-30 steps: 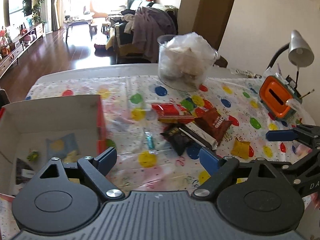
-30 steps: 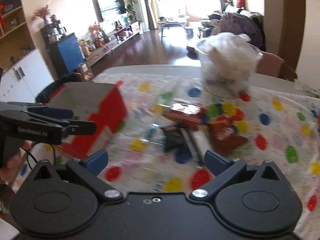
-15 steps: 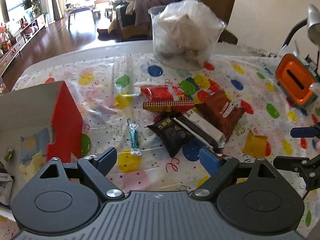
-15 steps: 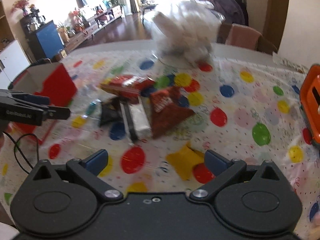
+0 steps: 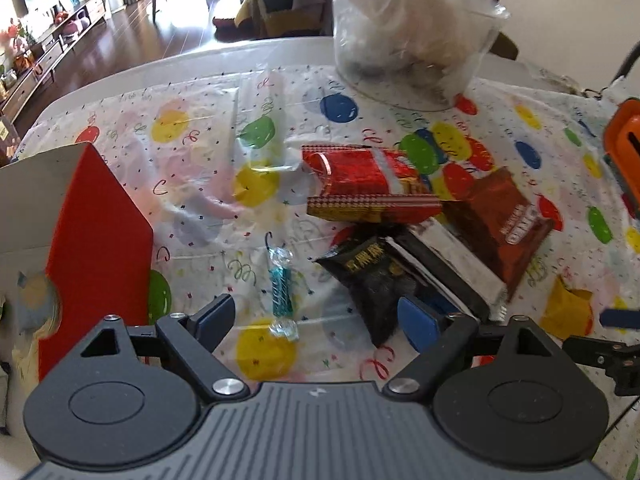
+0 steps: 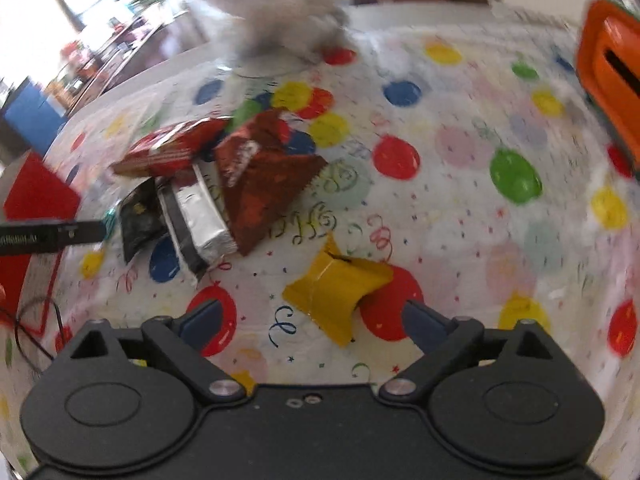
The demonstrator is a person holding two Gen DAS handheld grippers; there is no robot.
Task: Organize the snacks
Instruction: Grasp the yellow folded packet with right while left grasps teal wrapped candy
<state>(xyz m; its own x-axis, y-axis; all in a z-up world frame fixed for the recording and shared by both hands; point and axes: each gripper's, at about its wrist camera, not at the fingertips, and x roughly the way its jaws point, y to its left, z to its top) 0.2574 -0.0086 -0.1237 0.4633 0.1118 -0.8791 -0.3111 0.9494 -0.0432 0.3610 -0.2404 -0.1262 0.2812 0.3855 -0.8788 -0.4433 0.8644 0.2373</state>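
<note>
Snacks lie in a loose cluster on a balloon-print tablecloth point(image 5: 208, 128). In the left wrist view, a teal twist-wrapped candy point(image 5: 281, 290) lies apart from the pile, its long axis running away from the camera, between the spread blue pads of the left gripper point(image 5: 316, 320), whose jaws are closing without touching it. A black snack packet point(image 5: 370, 276) lies just to its right, one corner behind the right pad; beside it a silver-and-black bar point(image 5: 452, 268) points diagonally toward the lower right, with a brown packet point(image 5: 504, 224) and a red packet point(image 5: 360, 184) farther back. Only this view gives the candy clearly, along with the red box point(image 5: 96, 248) cut off at the left edge and a clear tub point(image 5: 408, 28) of pale bags at the table's far side. The right wrist view alone shows the yellow snack packet point(image 6: 338, 286) whole: it lies flat, its pinched ends running lower left to upper right, just ahead of and between the pads of the right gripper point(image 6: 316, 320), whose jaws are closing with nothing gripped. This view is motion-blurred, so packet lettering cannot be read. An orange object point(image 6: 608, 92) is cut off at the right edge.
</note>
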